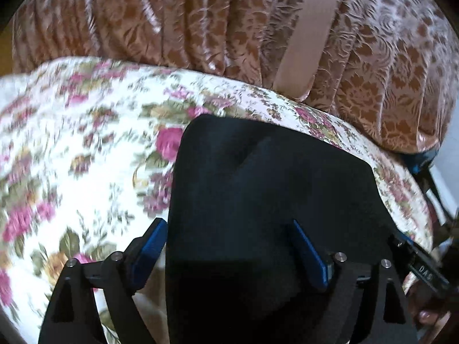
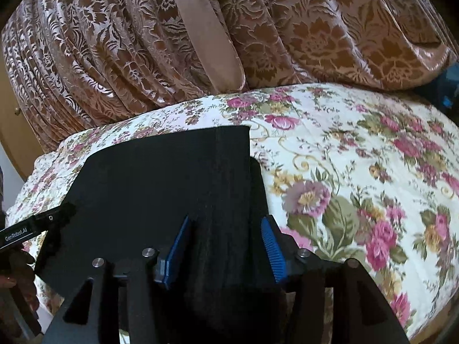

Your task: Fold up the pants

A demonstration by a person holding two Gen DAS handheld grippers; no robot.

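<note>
My left gripper (image 1: 229, 255) has its jaws spread wide, blue pads (image 1: 311, 255) well apart. The black pants (image 1: 258, 186) run up between them from six o'clock to about twelve of the gripper; the left pad sits just off the pants' left edge, the right pad lies over the cloth. I can't see either pad pressing, so that's no grip.

Pants lie flat on the floral spread (image 1: 86, 143), folded into a dark slab, one crease showing near the top middle. The top edge of the slab stops short of the brown curtain (image 1: 172, 14), which hangs across the far side from nine to three o'clock. A plain pink band (image 1: 309, 37) runs down it at about one o'clock.

Over on the right wrist view: right gripper (image 2: 222, 246), jaws apart too, less wide. The pants (image 2: 160, 177) pass between the ribbed blue pads (image 2: 272, 249), a thicker folded strip running straight up toward twelve. I can't tell whether the pads touch the fabric; they don't look clamped.

At nine o'clock in that view I see the other gripper's black finger lying on the pants' left corner, a hand (image 2: 17, 269) behind it at eight. Spread (image 2: 358, 172) fills three to five o'clock. Curtain (image 2: 315, 28) up top, band (image 2: 206, 43) at twelve.

Left view is blurred on the spread side.
</note>
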